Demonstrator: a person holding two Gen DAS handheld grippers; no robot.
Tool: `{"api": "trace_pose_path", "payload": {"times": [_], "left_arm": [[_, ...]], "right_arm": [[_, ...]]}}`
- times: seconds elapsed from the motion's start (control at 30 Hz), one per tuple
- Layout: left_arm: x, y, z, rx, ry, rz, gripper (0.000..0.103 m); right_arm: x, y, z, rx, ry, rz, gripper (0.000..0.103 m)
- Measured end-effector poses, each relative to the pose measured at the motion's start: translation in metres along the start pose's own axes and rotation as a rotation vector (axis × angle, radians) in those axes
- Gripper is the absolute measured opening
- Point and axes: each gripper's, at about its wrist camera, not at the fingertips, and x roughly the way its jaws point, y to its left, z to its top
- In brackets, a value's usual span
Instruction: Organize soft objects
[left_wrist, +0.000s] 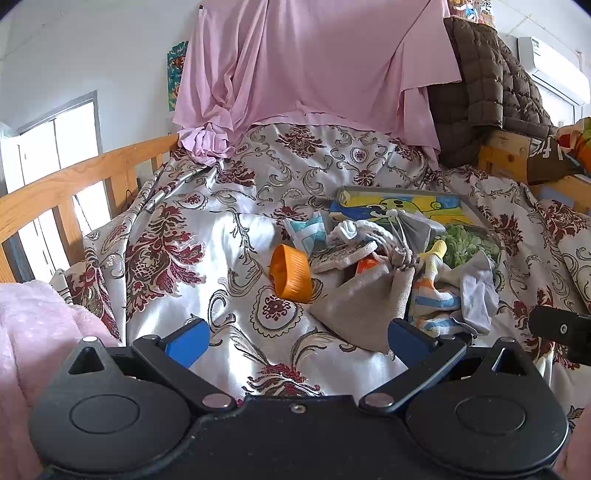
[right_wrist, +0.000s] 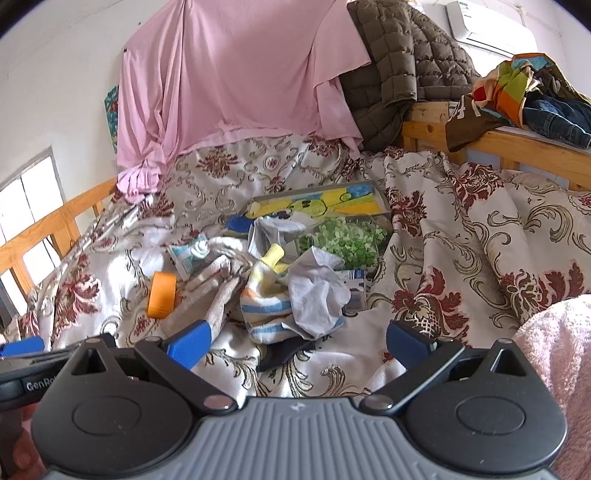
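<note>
Soft pile waits mid-frame, both tongs released

The beige fabric drawstring pouch (left_wrist: 364, 295) lies centre-right of the left view, limp and light; its gathered neck looks the surest hold. Beside it lie a striped knitted sock (right_wrist: 266, 299) and crumpled grey cloth (right_wrist: 317, 291). The left gripper (left_wrist: 295, 339) and right gripper (right_wrist: 297, 341) hang spread, empty. The glossy floral bedspread (left_wrist: 221, 229) looks slippery, inside a wooden bed rail (left_wrist: 85, 177)

Heaped on the floral bedspread (left_wrist: 236, 236): beige drawstring pouch (left_wrist: 364, 299) lying flat beside striped sock (right_wrist: 267, 301), crumpled grey cloth (right_wrist: 317, 291) on top, green fluffy fabric (right_wrist: 345, 240) behind.
</note>
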Motion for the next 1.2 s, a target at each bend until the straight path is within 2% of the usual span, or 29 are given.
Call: {"api": "trace_pose_path", "payload": {"times": [0.1,0.17,0.33,0.43,0.53,0.67,0.77,0.87,0.97,1.13,1.2], "left_arm": [[0.000,0.000,0.002,-0.004,0.004,0.004,0.102],[-0.001,0.002,0.005,-0.012,-0.010,-0.004,0.102],[0.008,-0.003,0.019,0.019,-0.010,-0.048,0.102],[0.023,-0.004,0.026,0.028,0.029,-0.091,0.102],[0.045,-0.004,0.033,0.047,0.101,-0.158,0.102],[0.077,-0.006,0.045,0.070,0.181,-0.220,0.102],[0.102,-0.014,0.056,0.132,0.250,-0.283,0.102],[0.121,-0.025,0.061,0.206,0.269,-0.315,0.102],[0.143,-0.035,0.061,0.267,0.288,-0.325,0.102],[0.174,-0.042,0.057,0.301,0.342,-0.381,0.102],[0.184,-0.043,0.055,0.295,0.368,-0.431,0.099]], "right_arm": [[-0.003,-0.003,0.009,0.017,-0.032,0.014,0.103],[-0.001,-0.004,0.020,-0.015,-0.040,0.010,0.103],[0.015,-0.016,0.047,-0.047,0.009,0.063,0.103],[0.033,-0.027,0.055,-0.020,0.077,0.095,0.103],[0.055,-0.036,0.060,0.029,0.148,0.120,0.103],[0.084,-0.037,0.067,0.014,0.189,0.129,0.103],[0.110,-0.039,0.068,0.021,0.237,0.124,0.103],[0.135,-0.040,0.067,0.037,0.288,0.122,0.103],[0.155,-0.042,0.065,0.042,0.303,0.125,0.103],[0.181,-0.043,0.066,0.039,0.314,0.115,0.101],[0.186,-0.039,0.065,0.019,0.321,0.114,0.095]]}}
